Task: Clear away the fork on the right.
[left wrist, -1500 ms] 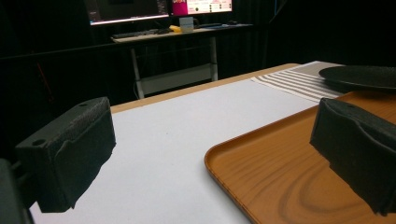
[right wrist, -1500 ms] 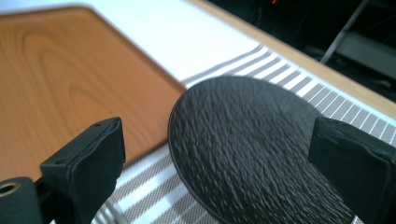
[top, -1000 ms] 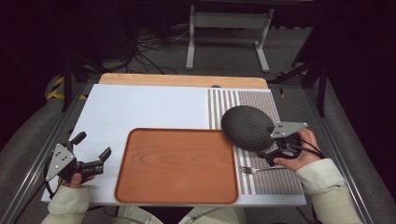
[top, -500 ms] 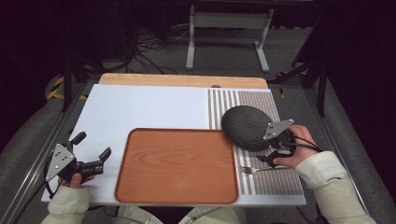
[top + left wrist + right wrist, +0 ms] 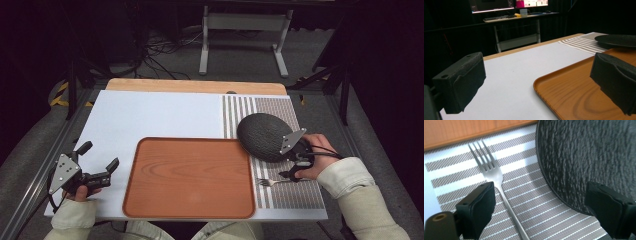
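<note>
- Fork (image 5: 272,182) lies flat on the striped mat (image 5: 292,192), near the front edge, with its prongs pointing at the tray (image 5: 190,177)
- Your right gripper (image 5: 295,167) sits low over the fork's handle end, and your right hand (image 5: 312,160) holds it
- In the right gripper view the fork (image 5: 499,182) runs up between the two jaws, close by one of them, and the jaws are spread wide apart with nothing gripped
- You can see in that view that the other jaw hangs over the edge of the plate (image 5: 589,160)
- Dark plate (image 5: 265,136) rests on the mat just behind your right gripper, and its rim is near the right side of the tray
- Brown wooden tray sits in the middle at the front, on the white board (image 5: 155,120), and it has nothing on it
- Your left gripper (image 5: 100,162) is at the front left, just beside the tray's left edge, and your left hand (image 5: 75,187) holds it
- Its jaws are spread wide too, holding nothing
- In the left gripper view you look between the jaws across the white board (image 5: 524,70), with the tray's corner (image 5: 574,92) low on one side and the plate (image 5: 616,40) far off past it
- A strip of bare wood table (image 5: 195,86) shows behind the white board
</note>
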A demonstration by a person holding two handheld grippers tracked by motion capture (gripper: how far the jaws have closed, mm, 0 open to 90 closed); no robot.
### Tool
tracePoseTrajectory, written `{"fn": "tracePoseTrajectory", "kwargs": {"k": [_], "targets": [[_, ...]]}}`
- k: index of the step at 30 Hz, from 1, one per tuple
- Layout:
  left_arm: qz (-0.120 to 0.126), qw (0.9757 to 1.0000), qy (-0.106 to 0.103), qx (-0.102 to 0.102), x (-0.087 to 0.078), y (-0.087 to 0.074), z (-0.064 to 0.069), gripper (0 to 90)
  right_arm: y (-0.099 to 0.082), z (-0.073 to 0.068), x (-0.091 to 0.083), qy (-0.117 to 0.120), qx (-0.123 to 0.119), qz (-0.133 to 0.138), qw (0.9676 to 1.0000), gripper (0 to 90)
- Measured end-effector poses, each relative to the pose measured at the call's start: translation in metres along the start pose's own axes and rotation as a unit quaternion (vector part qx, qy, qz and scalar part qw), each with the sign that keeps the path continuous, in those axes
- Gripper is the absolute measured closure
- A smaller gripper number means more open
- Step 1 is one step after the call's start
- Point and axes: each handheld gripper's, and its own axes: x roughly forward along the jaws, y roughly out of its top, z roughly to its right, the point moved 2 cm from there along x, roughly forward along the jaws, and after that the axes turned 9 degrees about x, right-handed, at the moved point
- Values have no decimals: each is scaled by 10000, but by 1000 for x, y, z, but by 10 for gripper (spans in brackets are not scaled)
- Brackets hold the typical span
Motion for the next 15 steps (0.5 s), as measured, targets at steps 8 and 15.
{"fn": "tracePoseTrajectory", "kwargs": {"k": [8, 15], "targets": [[3, 10000, 4, 5, 0, 0, 0, 5, 0, 0, 6, 233, -101, -107, 9996, 165], [-8, 10000, 5, 6, 0, 0, 0, 5, -1, -3, 14, 453, -206, -264, 9984, 212]]}}
